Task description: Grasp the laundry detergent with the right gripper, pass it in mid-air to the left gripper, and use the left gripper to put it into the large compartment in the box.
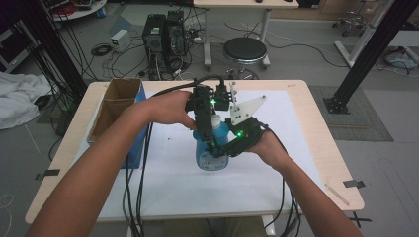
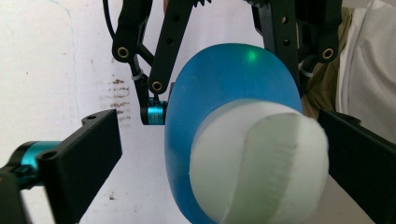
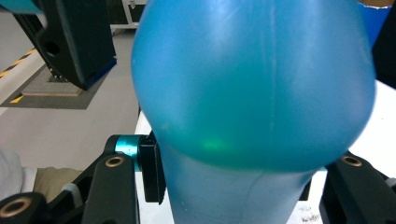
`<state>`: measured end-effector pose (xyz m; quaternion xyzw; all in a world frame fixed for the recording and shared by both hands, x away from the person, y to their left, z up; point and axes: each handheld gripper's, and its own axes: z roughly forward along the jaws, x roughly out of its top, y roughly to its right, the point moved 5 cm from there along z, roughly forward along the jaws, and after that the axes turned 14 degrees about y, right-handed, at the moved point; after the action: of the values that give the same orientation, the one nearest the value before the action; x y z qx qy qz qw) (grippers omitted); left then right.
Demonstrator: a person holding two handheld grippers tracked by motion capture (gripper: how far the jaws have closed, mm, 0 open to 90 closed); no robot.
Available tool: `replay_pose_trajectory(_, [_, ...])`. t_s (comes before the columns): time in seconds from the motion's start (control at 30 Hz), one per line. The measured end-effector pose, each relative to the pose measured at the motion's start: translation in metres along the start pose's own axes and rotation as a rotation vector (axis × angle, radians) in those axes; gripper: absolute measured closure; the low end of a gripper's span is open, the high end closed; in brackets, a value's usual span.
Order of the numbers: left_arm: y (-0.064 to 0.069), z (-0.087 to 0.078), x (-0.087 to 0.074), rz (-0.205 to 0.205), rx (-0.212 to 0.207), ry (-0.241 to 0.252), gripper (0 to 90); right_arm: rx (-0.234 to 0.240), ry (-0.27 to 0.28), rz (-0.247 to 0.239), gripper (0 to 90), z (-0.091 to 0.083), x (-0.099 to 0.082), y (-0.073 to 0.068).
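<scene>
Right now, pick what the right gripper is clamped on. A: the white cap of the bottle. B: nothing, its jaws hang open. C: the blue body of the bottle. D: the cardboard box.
C: in the right gripper view the jaws of the right gripper press both sides of the blue bottle below its bulge, while the white cap sits between the left gripper's open jaws.

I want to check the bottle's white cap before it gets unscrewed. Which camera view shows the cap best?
The left gripper view: the white cap faces the camera, large, between that claw's jaws. The high view shows a sliver of it behind the left claw. The right gripper view shows the blue bottle body.
</scene>
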<state>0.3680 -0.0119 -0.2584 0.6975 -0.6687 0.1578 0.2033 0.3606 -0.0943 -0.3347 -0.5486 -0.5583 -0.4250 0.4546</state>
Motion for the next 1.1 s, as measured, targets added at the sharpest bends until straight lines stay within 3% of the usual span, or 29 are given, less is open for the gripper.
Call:
replay_pose_trajectory(0.07, [0.001, -0.0004, -0.0007, 0.004, -0.02, -0.005, 11.5, -0.002, 0.001, -0.003, 43.9, -0.0003, 0.0, 0.0003])
replay_pose_trajectory(0.33, [-0.0002, 0.0011, -0.0018, 0.004, -0.018, -0.005, 11.8, 0.001, 0.004, -0.002, 43.9, 0.0001, 0.0002, 0.0001])
replay_pose_trajectory(1.1, [0.0025, 0.0035, -0.0001, 0.031, -0.037, 0.009, 29.9, 0.007, 0.008, -0.006, 43.9, 0.0007, 0.0014, -0.0025])
